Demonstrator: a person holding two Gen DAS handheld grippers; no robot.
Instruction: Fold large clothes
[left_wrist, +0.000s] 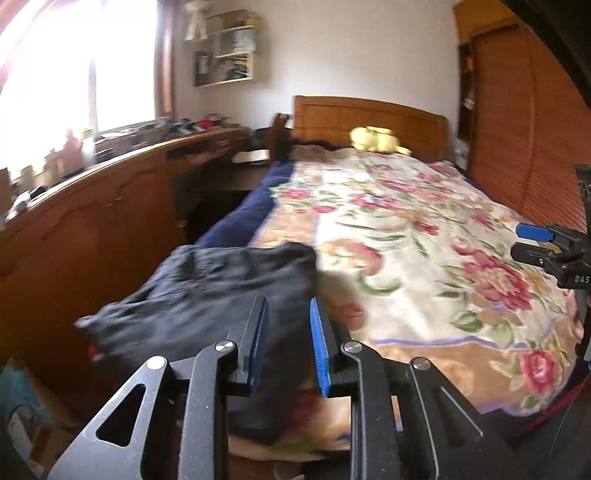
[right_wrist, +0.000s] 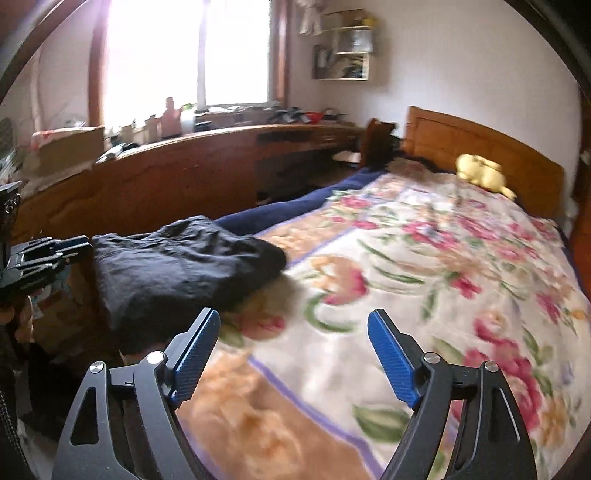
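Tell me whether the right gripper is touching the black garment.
Apart. The right wrist view shows the right gripper open over the bedspread, with the black garment beyond its left finger.

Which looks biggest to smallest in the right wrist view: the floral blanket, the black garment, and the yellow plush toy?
1. floral blanket
2. black garment
3. yellow plush toy; it lies farthest from the camera, by the headboard, so its true size is unsure.

black garment (left_wrist: 207, 291) on floral bedspread (left_wrist: 406, 236)

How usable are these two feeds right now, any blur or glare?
Left wrist view: window blown out white, dark crumpled garment and floral bedspread motion-smeared. Right wrist view: same window glare, bedspread blurred, fisheye bending the wooden headboard.
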